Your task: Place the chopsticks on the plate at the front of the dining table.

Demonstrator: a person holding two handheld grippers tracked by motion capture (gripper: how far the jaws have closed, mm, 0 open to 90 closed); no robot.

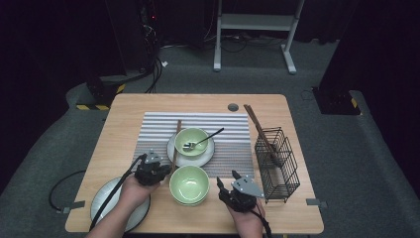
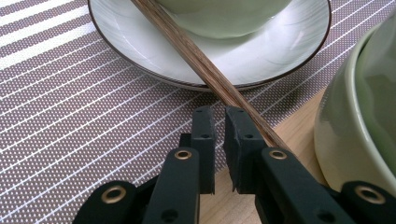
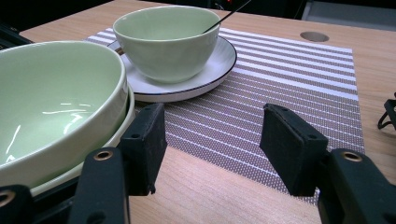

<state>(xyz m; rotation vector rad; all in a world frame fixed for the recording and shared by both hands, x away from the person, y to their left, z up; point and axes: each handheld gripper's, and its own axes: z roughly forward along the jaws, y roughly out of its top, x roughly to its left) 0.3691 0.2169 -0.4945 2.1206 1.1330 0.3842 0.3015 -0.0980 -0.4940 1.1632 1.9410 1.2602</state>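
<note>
Chopsticks (image 2: pixel 205 70), brown wood, slanting across the rim of the white plate (image 2: pixel 140 49) and down over the striped placemat (image 2: pixel 70 116) toward the left gripper (image 2: pixel 219 123). Jaws of that gripper nearly shut, a thin gap left between them and nothing in it; lower end of the chopsticks running just past the outer side of one jaw, touching or almost touching, cannot tell which. Seen from above, left gripper (image 1: pixel 159 167) at the placemat's near left corner, between the grey plate (image 1: pixel 101 201) at the table (image 1: pixel 129 106) edge and the near green bowl (image 1: pixel 189 184).

Right gripper (image 3: pixel 212 140) spread wide, holding nothing, low over the table just beside the near green bowl (image 3: pixel 51 102), stacked on another one. Far green bowl (image 3: pixel 168 39) on the white plate, spoon (image 1: pixel 203 140) resting in it. Wire basket (image 1: pixel 277 166) at the right of the table, another pair of chopsticks (image 1: pixel 257 128) leaning from it.
</note>
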